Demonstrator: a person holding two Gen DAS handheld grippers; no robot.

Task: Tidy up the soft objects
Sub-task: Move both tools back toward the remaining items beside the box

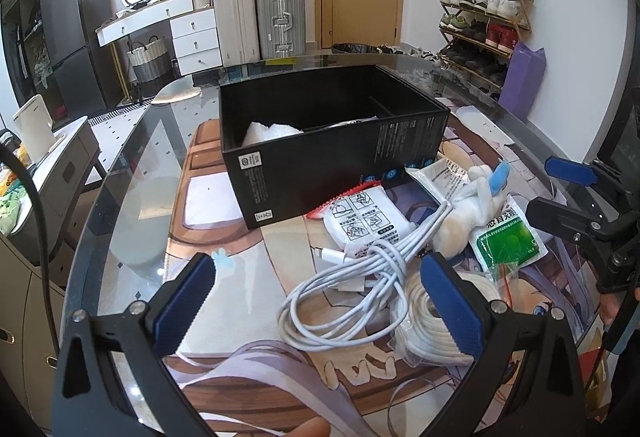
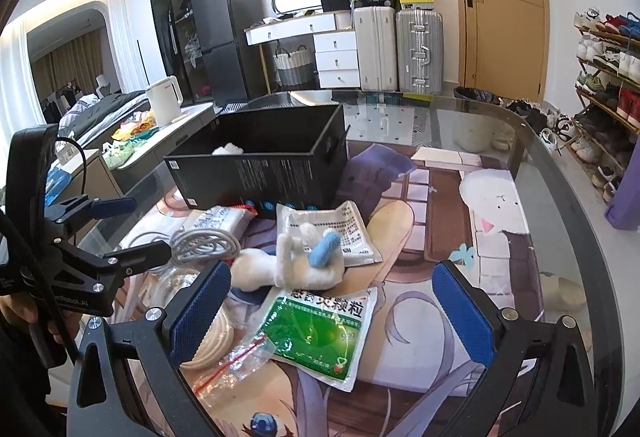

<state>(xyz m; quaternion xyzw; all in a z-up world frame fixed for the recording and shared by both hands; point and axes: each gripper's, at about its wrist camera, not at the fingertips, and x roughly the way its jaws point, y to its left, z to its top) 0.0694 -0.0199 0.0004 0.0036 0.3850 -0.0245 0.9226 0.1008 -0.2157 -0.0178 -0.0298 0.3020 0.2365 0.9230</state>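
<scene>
Clearly both grippers gape empty: left gripper [image 1: 320,301] frames white cable bundle [image 1: 340,293] at lower centre, right gripper [image 2: 332,313] above green sachet [image 2: 320,333]; black box [image 1: 320,133] waits at centre.

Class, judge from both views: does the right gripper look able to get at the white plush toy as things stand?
Probably yes. The right gripper is open, and the white plush toy lies uncovered just ahead, on top of the packets. The green packet below lies flat, not blocking.
</scene>
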